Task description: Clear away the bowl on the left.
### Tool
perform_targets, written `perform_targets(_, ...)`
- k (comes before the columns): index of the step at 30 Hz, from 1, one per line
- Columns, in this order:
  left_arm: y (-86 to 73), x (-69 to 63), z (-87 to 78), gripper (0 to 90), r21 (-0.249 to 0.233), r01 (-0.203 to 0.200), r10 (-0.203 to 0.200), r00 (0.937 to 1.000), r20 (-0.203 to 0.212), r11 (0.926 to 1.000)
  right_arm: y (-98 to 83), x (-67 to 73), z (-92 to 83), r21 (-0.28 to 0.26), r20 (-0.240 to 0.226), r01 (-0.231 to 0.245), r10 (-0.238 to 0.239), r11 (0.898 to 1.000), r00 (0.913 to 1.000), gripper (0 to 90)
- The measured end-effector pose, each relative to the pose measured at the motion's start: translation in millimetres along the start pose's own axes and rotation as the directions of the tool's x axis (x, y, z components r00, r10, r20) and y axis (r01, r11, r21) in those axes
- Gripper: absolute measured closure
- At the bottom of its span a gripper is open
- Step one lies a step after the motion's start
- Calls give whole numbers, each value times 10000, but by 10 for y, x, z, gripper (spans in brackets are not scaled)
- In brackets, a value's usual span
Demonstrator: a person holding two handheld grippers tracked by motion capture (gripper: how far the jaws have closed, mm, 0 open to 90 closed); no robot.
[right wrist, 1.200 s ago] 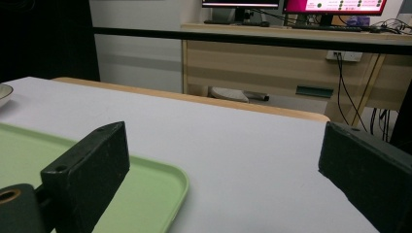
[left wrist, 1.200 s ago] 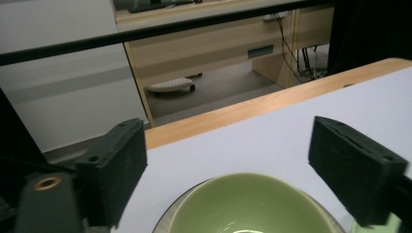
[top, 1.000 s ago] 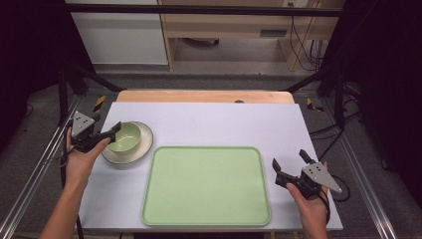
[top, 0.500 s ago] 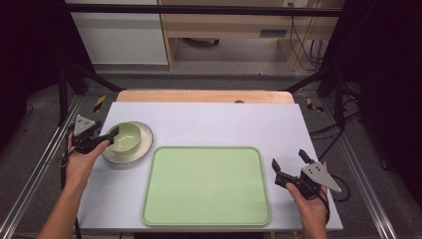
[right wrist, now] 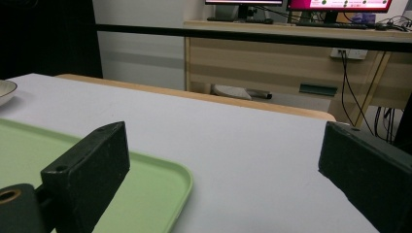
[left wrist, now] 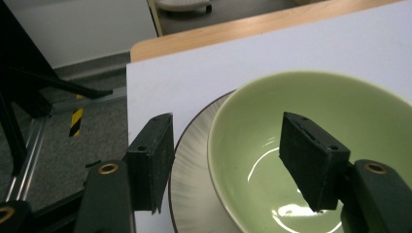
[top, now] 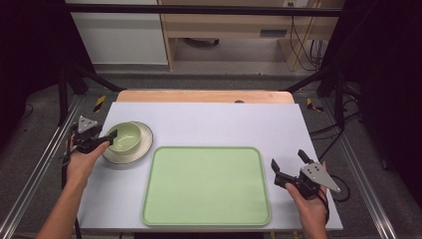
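One glossy, round green bowl (top: 123, 137) sits on a cream, brown-rimmed plate (top: 141, 149) near the table's (top: 209, 119) left edge, just beside a matte green, round-cornered tray (top: 206, 185). The left gripper (top: 102, 139) straddles the bowl's near wall; its jaws have just been closing, pads apparently not yet pressing. The right gripper (top: 290, 162) hovers wide open, empty, at the right edge. The tabletop is pale, smooth.
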State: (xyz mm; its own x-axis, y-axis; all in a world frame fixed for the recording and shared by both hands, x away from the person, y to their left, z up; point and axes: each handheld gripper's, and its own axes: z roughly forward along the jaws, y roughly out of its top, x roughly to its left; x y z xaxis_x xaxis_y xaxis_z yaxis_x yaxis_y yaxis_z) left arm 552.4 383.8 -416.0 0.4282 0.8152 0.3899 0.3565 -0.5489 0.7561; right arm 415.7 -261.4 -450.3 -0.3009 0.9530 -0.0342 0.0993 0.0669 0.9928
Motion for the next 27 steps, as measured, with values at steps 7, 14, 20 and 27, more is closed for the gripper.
perform_targets(7, -38, -13, 41, 420, 339, 529, -533, 9985, 105, 9980, 1, 1, -3, 5, -10, -18, 18, 10000, 10000, 48)
perform_targets(14, -64, -31, 77, 488, 618, 1147, -1147, 9934, -45, 9915, 7, 5, -5, -7, -21, -21, 21, 10000, 10000, 48)
perform_targets(20, -73, -37, 101, 538, 694, 1480, -1482, 9890, -20, 9866, 7, 0, -10, 27, -35, -3, 4, 10000, 10000, 48)
perform_targets(27, -77, -59, 113, 569, 906, 1781, -1783, 9840, -68, 9798, 8, 8, -9, 7, -60, -3, 3, 10000, 10000, 48)
